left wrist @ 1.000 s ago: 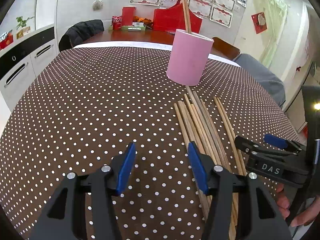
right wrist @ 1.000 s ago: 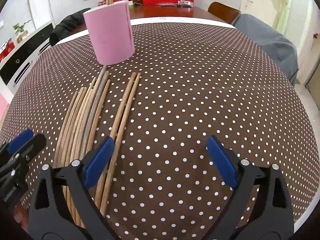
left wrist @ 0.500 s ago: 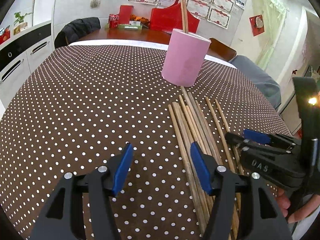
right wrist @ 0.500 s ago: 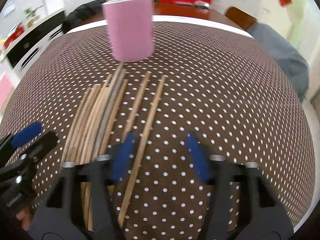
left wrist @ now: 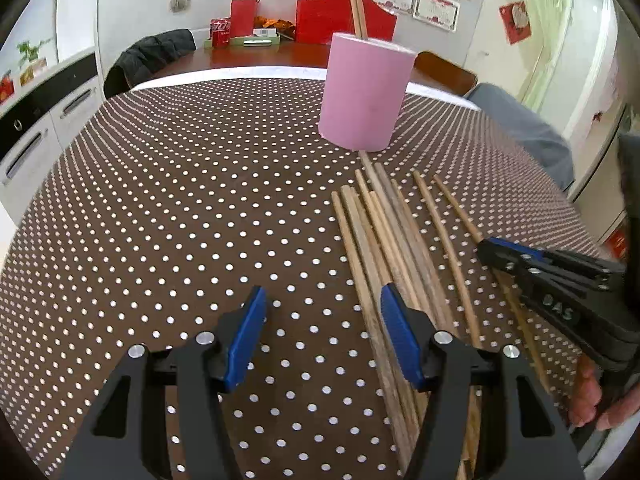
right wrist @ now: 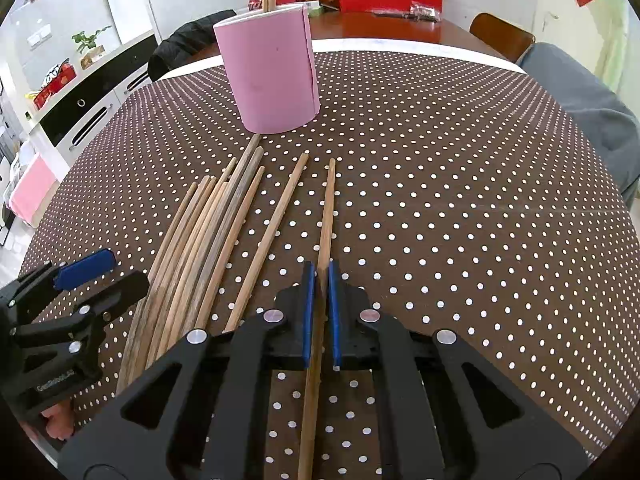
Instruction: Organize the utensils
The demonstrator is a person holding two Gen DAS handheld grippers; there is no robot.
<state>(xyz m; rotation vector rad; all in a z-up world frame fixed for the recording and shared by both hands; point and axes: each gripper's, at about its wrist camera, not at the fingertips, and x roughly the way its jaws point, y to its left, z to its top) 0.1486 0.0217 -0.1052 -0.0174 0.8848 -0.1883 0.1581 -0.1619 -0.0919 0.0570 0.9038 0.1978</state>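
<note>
The right gripper (right wrist: 319,312) has its blue fingers (right wrist: 308,312) clamped on a single chopstick (right wrist: 326,216), the rightmost one, which lies lengthwise on the dotted brown table (right wrist: 460,200) and points toward the pink cup (right wrist: 272,72). Whether the stick is lifted off the cloth is hard to judge from this angle. Another chopstick (right wrist: 276,224) lies just to its left, and a bundle of chopsticks (right wrist: 208,232) lies beyond that, its tips near the cup's base. Two chopsticks stand inside the cup. The left gripper (left wrist: 320,336) hovers over the table with its fingers apart and nothing between them, its right finger (left wrist: 398,338) above the bundle's edge.
</note>
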